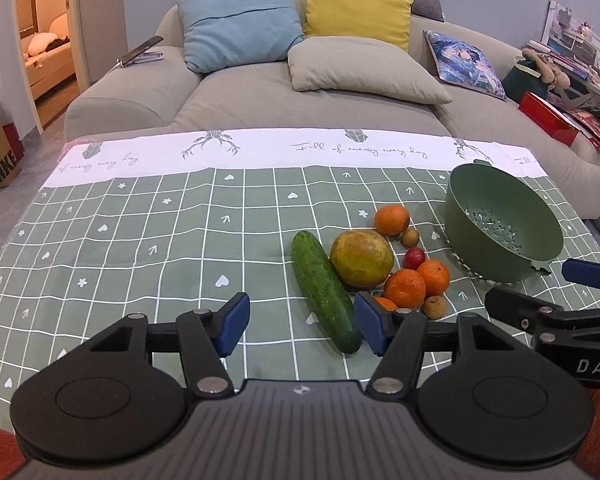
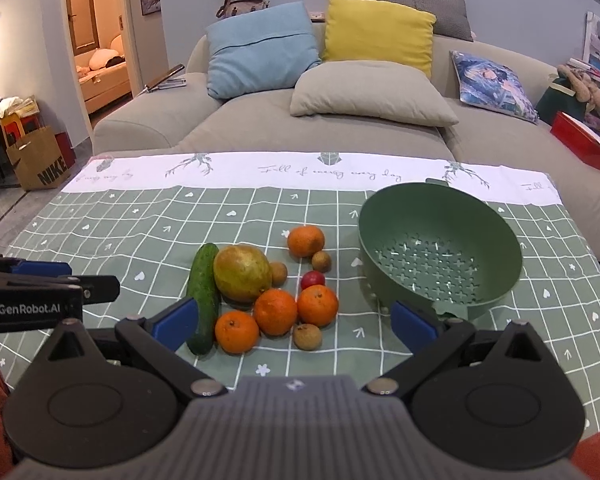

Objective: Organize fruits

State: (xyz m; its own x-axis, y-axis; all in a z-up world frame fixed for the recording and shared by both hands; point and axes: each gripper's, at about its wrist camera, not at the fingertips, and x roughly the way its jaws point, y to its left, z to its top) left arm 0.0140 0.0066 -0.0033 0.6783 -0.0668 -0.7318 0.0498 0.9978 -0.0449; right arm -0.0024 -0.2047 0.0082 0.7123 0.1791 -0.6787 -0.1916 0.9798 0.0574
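Now both my claws gape, gripping nothing: left claw (image 1: pixel 300 328) just beside cucumber (image 1: pixel 323 290), right claw (image 2: pixel 296 322) near it; desk (image 1: pixel 140 248) left of cucumber bare to its edge.

Left of the cucumber (image 2: pixel 203 298) the worktop (image 2: pixel 112 240) lies bare and open. Right of the cucumber, fruit crowds close: a large yellow-green fruit (image 2: pixel 242 273) touches it, with oranges (image 2: pixel 275 311) packed beside. Further right of the cucumber, the green colander (image 2: pixel 439 248) blocks passage; a narrow bare strip separates it from the oranges.
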